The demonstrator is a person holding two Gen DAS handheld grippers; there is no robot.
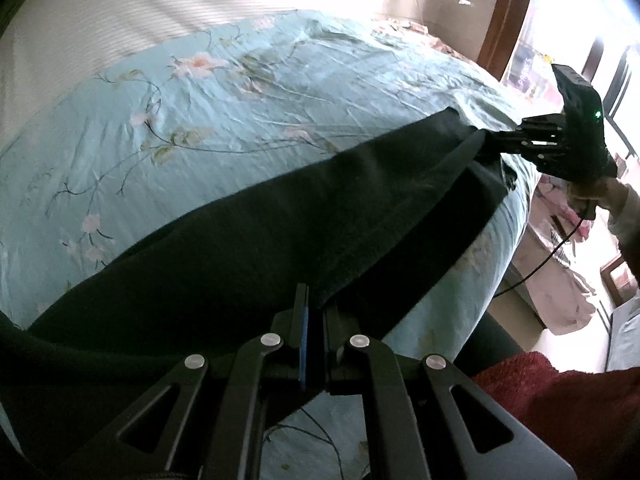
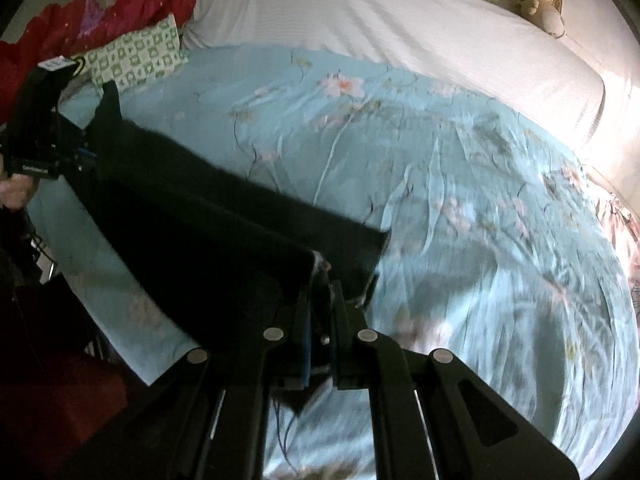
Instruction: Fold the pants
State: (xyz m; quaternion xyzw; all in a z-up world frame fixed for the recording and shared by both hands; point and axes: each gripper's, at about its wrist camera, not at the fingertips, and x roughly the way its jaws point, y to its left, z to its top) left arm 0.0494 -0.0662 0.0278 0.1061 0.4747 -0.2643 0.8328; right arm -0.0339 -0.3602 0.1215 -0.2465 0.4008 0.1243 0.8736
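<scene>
Dark pants (image 1: 280, 220) hang stretched between my two grippers just above the bed's near edge. My left gripper (image 1: 314, 300) is shut on one end of the fabric. My right gripper (image 2: 320, 280) is shut on the other end; it also shows in the left wrist view (image 1: 492, 140) at the far right, pinching the cloth. In the right wrist view the pants (image 2: 192, 208) run to the left, up to my left gripper (image 2: 86, 152). The lower layer of the pants droops onto the bed.
The bed carries a light blue floral sheet (image 1: 240, 100) and a white cover (image 2: 400, 20) at its far side. A green patterned pillow (image 2: 136, 56) and red clothing (image 2: 100, 12) lie at one corner. A cable (image 1: 540, 264) hangs beside the bed.
</scene>
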